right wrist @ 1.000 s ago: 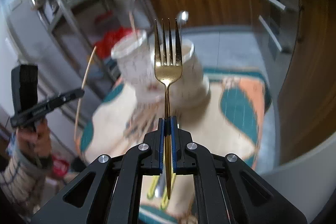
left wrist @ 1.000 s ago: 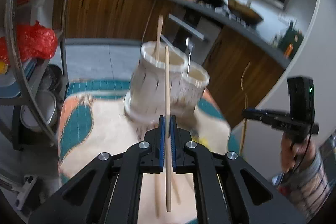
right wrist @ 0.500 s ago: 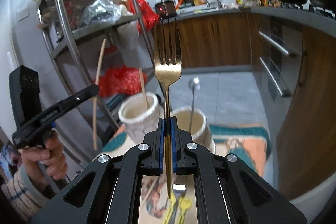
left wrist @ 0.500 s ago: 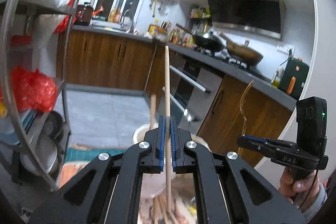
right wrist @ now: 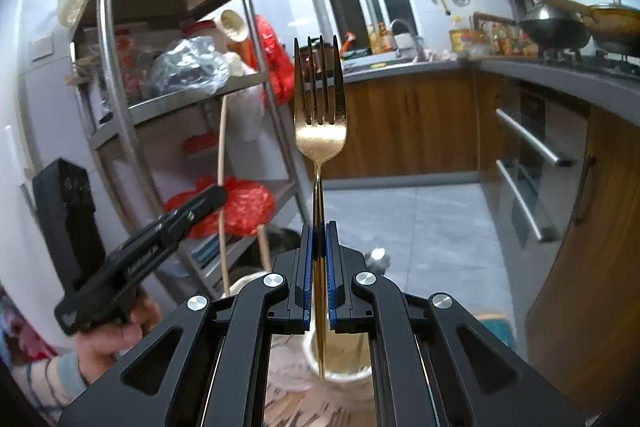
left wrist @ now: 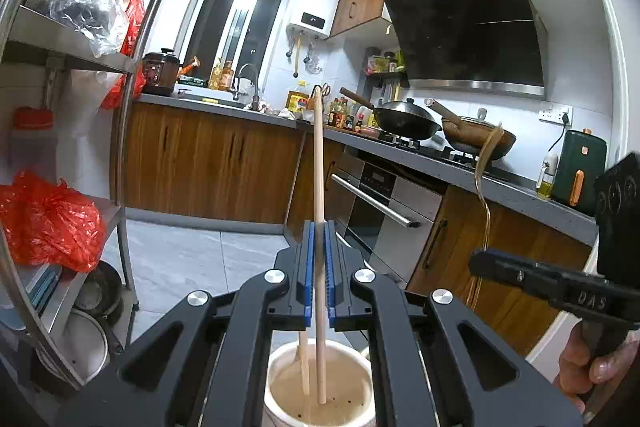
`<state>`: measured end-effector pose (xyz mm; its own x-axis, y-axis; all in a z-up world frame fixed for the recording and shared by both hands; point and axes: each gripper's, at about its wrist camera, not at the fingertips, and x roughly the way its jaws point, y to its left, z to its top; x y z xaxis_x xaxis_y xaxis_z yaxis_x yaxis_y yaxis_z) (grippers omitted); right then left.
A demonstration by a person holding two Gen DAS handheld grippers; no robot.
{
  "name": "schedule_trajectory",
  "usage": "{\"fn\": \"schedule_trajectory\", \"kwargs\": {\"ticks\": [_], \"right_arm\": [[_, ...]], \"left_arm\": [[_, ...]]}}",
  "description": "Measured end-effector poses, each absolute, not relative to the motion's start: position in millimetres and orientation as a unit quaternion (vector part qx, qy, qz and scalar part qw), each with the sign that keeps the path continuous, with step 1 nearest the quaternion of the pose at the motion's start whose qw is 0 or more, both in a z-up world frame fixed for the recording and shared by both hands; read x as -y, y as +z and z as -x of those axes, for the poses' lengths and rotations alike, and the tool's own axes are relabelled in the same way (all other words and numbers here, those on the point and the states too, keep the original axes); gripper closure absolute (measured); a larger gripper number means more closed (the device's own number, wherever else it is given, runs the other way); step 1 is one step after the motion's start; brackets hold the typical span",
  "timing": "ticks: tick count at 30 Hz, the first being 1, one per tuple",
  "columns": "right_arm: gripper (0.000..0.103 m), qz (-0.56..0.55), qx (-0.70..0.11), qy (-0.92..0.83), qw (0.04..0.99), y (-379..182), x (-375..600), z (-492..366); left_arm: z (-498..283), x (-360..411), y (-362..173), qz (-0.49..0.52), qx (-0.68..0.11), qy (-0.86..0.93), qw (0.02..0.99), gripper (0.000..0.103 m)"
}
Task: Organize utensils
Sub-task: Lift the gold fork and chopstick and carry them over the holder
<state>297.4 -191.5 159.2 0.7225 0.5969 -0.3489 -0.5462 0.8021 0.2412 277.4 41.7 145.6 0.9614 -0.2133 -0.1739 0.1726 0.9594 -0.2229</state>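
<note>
You have swung both tools upright over the holder: your left gripper [left wrist: 317, 269] clamps a wooden chopstick [left wrist: 318, 179] dipping into the white cup [left wrist: 320, 383], your right gripper [right wrist: 319, 269] pinches the gold fork [right wrist: 319, 131] above its neighbour, ready to drop.

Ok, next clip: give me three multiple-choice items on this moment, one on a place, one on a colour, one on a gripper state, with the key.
1. Where is the lower end of the wooden chopstick held by the left gripper?
A. inside the white holder
B. flat on a shelf
C. in a wok

2. What colour is the fork?
A. black
B. gold
C. red

3. How is the right gripper?
A. wide open
B. shut on a spoon
C. shut on the fork

Key: 1 A, its tip sits within the holder's rim; 2 B, the head and handle shine gold; 3 C, the blue pads clamp the fork's handle.
</note>
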Motion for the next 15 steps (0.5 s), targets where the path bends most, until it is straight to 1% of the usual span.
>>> {"fn": "schedule_trajectory", "kwargs": {"ticks": [5, 15], "right_arm": [[0.096, -0.057, -0.202, 0.283, 0.936, 144.8, 184.5, -310.4], [0.096, -0.004, -0.246, 0.26, 0.934, 86.2, 163.3, -315.0]], "left_arm": [[-282.5, -33.5, 124.7, 0.086, -0.09, -0.095, 0.988, 0.099], [-271.5, -19.2, 83.1, 0.056, -0.098, -0.092, 0.989, 0.098]]}}
